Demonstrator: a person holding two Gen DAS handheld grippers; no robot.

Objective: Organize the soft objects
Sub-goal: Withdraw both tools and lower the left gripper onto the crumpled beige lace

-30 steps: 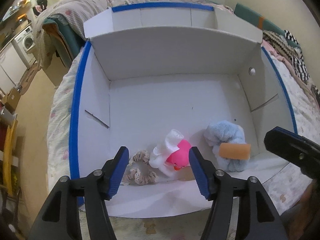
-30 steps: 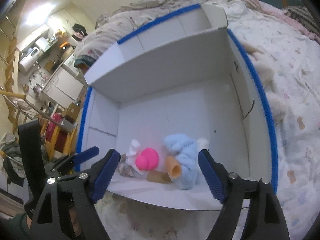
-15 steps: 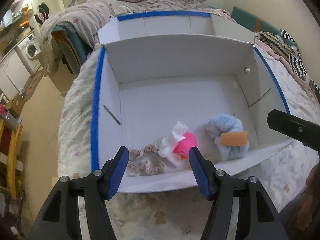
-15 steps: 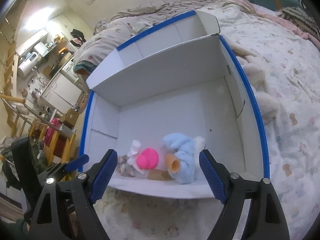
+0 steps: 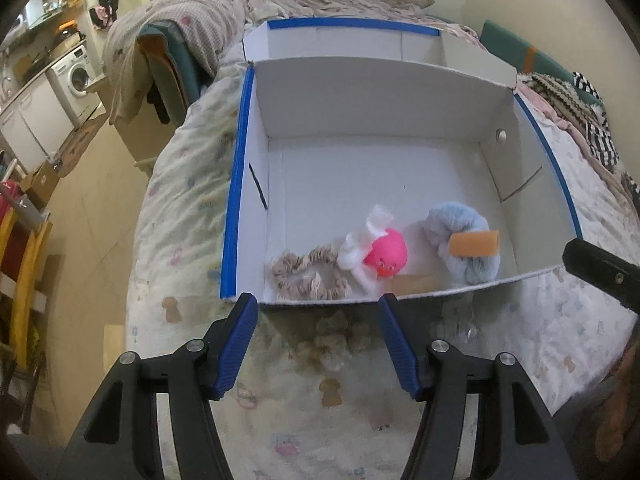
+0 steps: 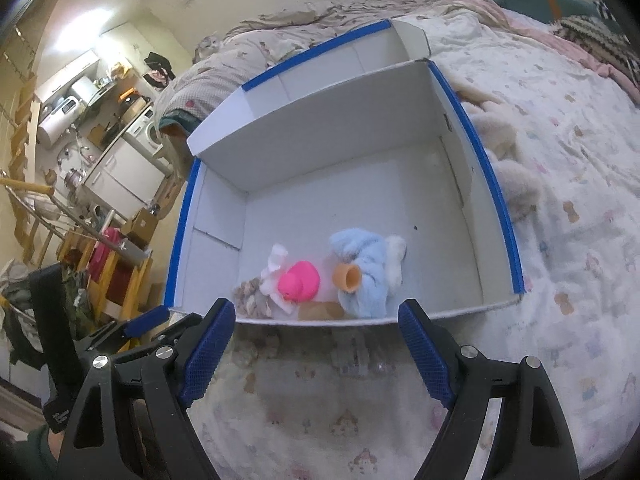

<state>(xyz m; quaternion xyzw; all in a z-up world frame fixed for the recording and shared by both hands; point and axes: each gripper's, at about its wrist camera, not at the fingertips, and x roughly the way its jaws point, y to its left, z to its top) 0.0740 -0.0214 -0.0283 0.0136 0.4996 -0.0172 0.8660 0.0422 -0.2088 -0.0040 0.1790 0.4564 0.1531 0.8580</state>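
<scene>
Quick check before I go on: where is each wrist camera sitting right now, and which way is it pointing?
Left wrist: behind the open left gripper, facing the white box over its near wall; the right gripper's tip shows at right.
Right wrist: behind the open right gripper, angled at the box from its right; the left gripper shows lower left.
Shared: pink duck, blue plush, beige scrunchie.
</scene>
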